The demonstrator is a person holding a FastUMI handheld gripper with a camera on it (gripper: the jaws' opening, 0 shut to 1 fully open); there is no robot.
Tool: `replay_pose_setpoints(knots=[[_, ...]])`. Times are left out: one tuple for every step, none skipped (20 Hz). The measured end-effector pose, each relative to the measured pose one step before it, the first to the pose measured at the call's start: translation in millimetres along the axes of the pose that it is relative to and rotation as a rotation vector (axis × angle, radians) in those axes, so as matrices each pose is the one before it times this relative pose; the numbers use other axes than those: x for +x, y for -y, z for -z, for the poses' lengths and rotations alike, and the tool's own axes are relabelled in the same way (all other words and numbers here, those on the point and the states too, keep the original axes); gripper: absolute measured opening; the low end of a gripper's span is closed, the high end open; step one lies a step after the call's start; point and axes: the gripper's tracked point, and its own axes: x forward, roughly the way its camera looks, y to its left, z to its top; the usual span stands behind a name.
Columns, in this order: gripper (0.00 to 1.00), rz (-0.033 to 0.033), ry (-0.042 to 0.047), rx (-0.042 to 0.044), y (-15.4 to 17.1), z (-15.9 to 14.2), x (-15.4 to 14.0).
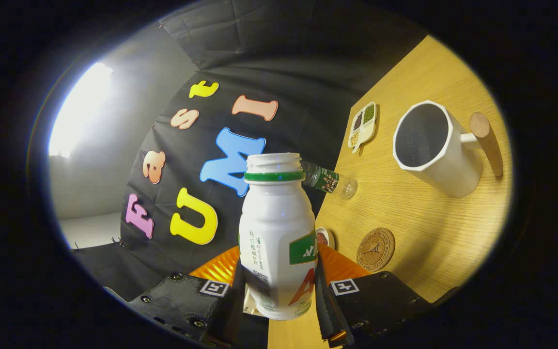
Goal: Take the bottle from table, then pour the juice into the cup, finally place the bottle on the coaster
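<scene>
Gripper view, one moment.

Item 1, bottle (pixel 279 232): white, green neck ring, cap off, mouth open. Held between the two fingers of the hand-held gripper (pixel 279 295), which are closed on its lower body, one finger pressed to each side. Its long axis runs straight ahead along the fingers, mouth farthest from them. The whole view is rolled, so the counter (pixel 434 242) stands as a slanted plane to the bottle's right; the bottle appears lifted clear of it, though its base is partly hidden by the fingers.

Item 2, cup (pixel 434 150): white, faceted, dark inside, wooden handle on the far side. It lies ahead and to the right of the bottle's mouth, well apart from it. Judgement: pouring is not yet begun; the mouth must travel rightward and forward until it is over the rim, then the long axis must tip toward the cup. This offset is what the next move turns on.

Item 3, coaster (pixel 376 249): round, cork-like, stamped design, bare. Just to the right of the fingers, nearer than the cup.

Item 4, small clear bottle (pixel 330 180): lying on its side on the counter, beyond the white bottle's neck.

Item 5, divided dish (pixel 363 125): farther off, holding grains or seeds.

Item 6, small round dish (pixel 323 237): partly hidden behind the bottle.
</scene>
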Motion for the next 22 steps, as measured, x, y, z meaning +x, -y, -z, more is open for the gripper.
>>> replay_pose_setpoints(knots=[[0.61,-0.0019,0.00084,0.02487,0.61,-2.91,3.7],[0.61,-0.00369,0.00083,0.02301,0.58,-0.95,-1.36],[0.61,-0.0059,0.00289,0.02155,1.77,-1.51,-0.23],[0.61,-0.00447,0.00384,0.01913,2.4,-1.99,-4.4],[0.61,-0.00304,0.00469,0.01645,0.98,-2.09,-1.63],[0.61,-0.00238,0.00713,0.01656,0.13,-2.94,-0.87],[0.61,-0.00675,0.00584,0.019,-0.28,-2.37,0.47],[0.61,-0.009,0.00549,0.01979,-0.01,-1.58,1.58],[0.61,-0.00474,0.0052,0.01806,0.43,-1.84,2.88],[0.61,-0.0033,0.00511,0.01271,-0.25,-1.77,-0.02],[0.61,-0.00105,0.00487,0.0096,0.47,-1.05,0.05],[0.61,-0.00108,0.00277,0.01035,-1.46,-1.91,-1.01],[0.61,-0.00252,0.0027,0.01346,-0.24,-0.97,1.71],[0.61,-0.00387,0.00344,0.01563,-2.59,-3.1,0.75],[0.61,-0.00287,0.00361,0.01494,-0.01,-1.73,1.12],[0.61,-0.00194,0.00576,0.01106,0.26,-2.58,-0.86],[0.61,-0.00133,0.00265,0.00987,0.09,-1.0,0.82],[0.61,-0.00269,0.00218,0.01075,-0.39,0.41,-0.64],[0.61,-0.00302,0.00228,0.01457,-0.07,-0.14,-0.11],[0.61,-0.00332,0.00298,0.01697,-2.29,-2.8,0.35],[0.61,-0.00276,0.00249,0.01883,-0.05,-0.23,1.05],[0.61,-0.00088,0.00288,0.01557,-0.72,-0.82,-0.8]])
